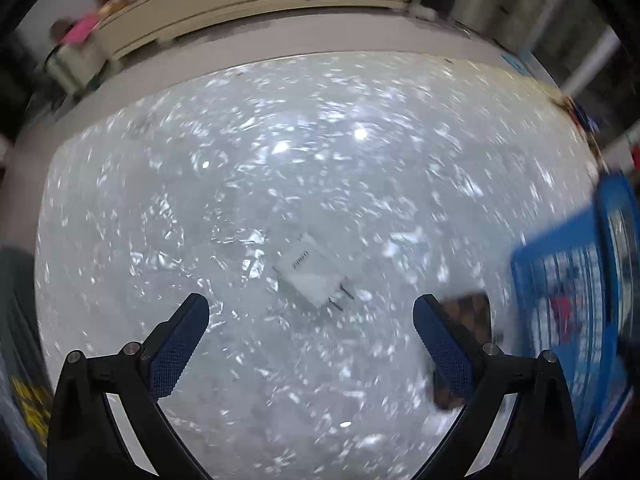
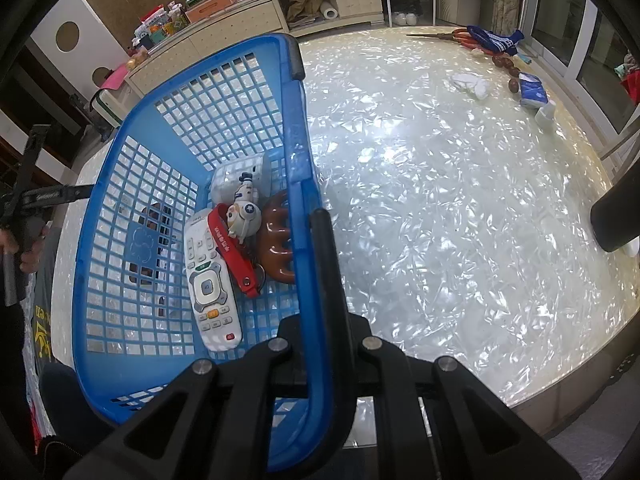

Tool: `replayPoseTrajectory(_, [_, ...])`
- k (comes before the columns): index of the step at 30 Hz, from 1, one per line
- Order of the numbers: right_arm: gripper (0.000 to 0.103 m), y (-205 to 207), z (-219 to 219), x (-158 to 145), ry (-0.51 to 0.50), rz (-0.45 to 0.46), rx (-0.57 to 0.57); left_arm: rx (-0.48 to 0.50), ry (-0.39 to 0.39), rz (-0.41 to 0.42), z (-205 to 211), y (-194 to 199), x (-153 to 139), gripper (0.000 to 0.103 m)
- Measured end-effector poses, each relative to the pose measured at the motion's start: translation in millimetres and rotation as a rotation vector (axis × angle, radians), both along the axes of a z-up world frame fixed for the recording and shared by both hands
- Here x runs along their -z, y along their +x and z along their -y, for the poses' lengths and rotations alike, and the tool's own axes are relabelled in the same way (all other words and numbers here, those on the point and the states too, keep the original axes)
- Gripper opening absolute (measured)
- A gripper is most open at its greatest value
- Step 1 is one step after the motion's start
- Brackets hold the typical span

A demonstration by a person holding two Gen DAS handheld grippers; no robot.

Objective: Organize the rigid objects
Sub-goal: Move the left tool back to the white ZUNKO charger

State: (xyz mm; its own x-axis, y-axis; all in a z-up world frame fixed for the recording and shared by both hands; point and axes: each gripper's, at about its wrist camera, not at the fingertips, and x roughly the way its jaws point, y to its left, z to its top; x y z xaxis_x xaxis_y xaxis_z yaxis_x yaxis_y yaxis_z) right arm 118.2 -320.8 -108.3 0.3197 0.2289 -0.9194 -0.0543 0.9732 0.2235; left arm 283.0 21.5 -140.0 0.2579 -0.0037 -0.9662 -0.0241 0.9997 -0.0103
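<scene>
A white charger plug (image 1: 306, 274) lies flat on the shiny pearl-patterned table (image 1: 280, 152), its prongs toward me. My left gripper (image 1: 310, 302) hangs open just above and short of it, nothing between the blue pads (image 1: 180, 344). A brown checkered wallet-like item (image 1: 470, 310) lies behind the right finger. My right gripper (image 2: 316, 240) is shut on the side wall of the blue basket (image 2: 140, 200); one black finger (image 2: 328, 264) shows outside the rim. In the basket lie a white remote (image 2: 210, 284), a figurine keychain on a red strap (image 2: 240, 220), a brown hair claw (image 2: 278, 248) and a pale grey object (image 2: 236, 176).
The blue basket (image 1: 560, 300) stands at the right of the left wrist view. Far across the table lie scissors (image 2: 452, 36), a blue cloth (image 2: 494, 40), brown nuts (image 2: 506, 66), a tissue pack (image 2: 532, 90) and white bits (image 2: 472, 82). A black cylinder (image 2: 616, 220) juts in at right. A hand (image 2: 28, 248) shows at left.
</scene>
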Motion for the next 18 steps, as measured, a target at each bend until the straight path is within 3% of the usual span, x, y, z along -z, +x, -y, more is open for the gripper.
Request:
replayPoseTrajectory(12, [0.007, 0, 3, 1, 0.008, -0.002, -0.005, -0.269, -0.079, 0.004, -14, 11, 31, 0.1])
replayPoseTrajectory(18, [0.007, -1, 2, 1, 0.011, -0.002, -0.008, -0.31, -0.082, -0.025, -9, 17, 49, 0.095])
